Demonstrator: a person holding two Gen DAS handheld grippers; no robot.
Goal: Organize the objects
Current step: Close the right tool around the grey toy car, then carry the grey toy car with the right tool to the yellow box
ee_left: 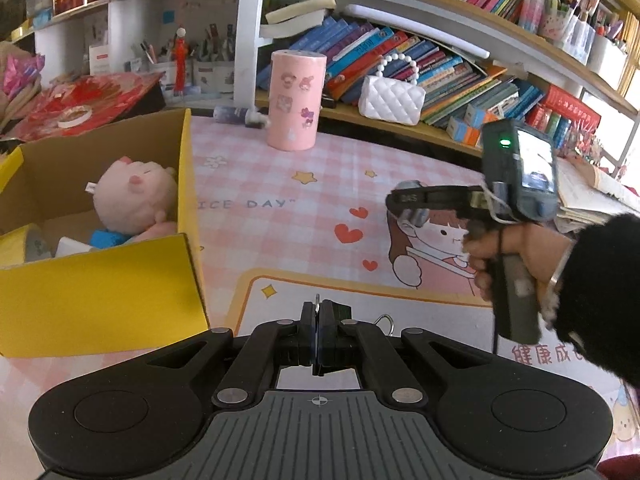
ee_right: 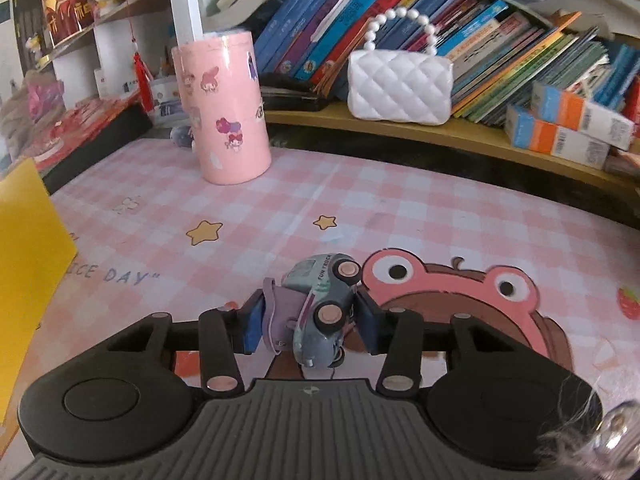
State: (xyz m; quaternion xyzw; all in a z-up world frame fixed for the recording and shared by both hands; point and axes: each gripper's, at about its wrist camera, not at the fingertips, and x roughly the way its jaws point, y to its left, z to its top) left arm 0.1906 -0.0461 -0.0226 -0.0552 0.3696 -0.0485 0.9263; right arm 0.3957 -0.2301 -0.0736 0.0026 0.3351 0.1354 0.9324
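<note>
The right claw (ee_right: pixel 310 320) squeezes a little toy truck (ee_right: pixel 322 312) over the pink bench (ee_right: pixel 360 200). The truck lies on its side, wheels facing right, its long way running toward the camera. The left claw (ee_left: pixel 319 330) is closed tight, holding nothing.

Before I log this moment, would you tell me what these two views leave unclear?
- Yellow box contents, left wrist view: near wall hides what lies below the plush pig.
- Toy truck far side, right wrist view: hidden by its own body.
- Book spines: titles too small.
</note>
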